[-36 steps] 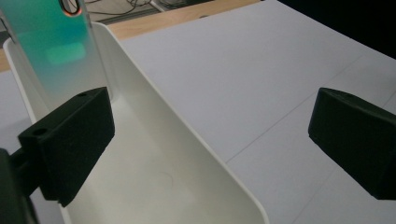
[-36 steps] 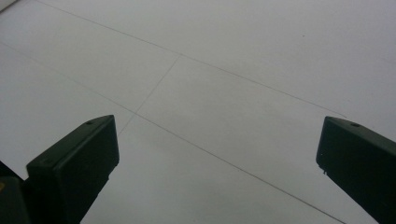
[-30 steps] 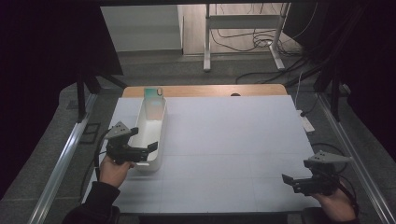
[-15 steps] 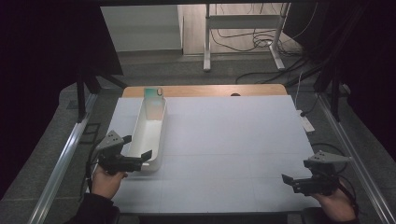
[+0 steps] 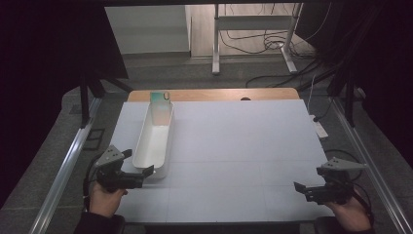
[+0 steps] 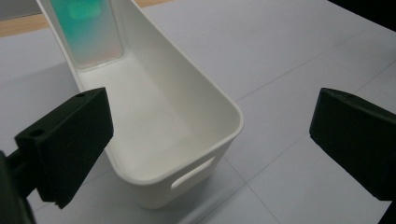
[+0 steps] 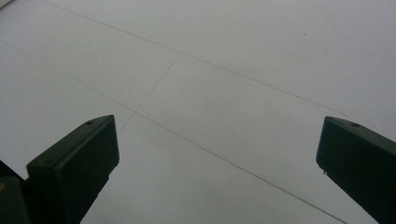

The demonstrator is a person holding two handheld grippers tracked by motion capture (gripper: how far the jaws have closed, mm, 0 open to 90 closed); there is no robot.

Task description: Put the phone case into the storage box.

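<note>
- Left gripper (image 5: 146, 171), held low at the near left of the table (image 5: 243, 146): jaws spread wide, nothing between them, tips just at the near end of the long white bin (image 5: 155, 141).
- From the left gripper view (image 6: 205, 144): two blocky black jaws, matte, square-edged, a small hole in the top of the left one; both clear of the bin's (image 6: 159, 121) rim, which sits between and beyond them, untouched.
- Right gripper (image 5: 298, 187), at the near right corner: jaws likewise wide apart and empty, hovering over bare tabletop, well apart from the bin.
- From the right gripper view (image 7: 217, 158): same matte black blocks, with plain pale surface (image 7: 224, 84) and thin seam lines below.
- Bin: narrow, deep, smooth glossy white plastic, rounded corners, rolled rim, a slot-shaped handle cut-out in the near end wall; lying lengthwise on the left part of the table, running away toward the far edge.
- Inside the bin's far end: a flat translucent packet (image 6: 86, 28), pale with green at the top and a pinkish tint lower, rounded corners, leaning upright against the end wall; seen also from above (image 5: 159, 105).
- Table: flat matte light-grey top marked by faint straight seams, a strip of bare wood (image 5: 214, 94) along the far edge.
</note>
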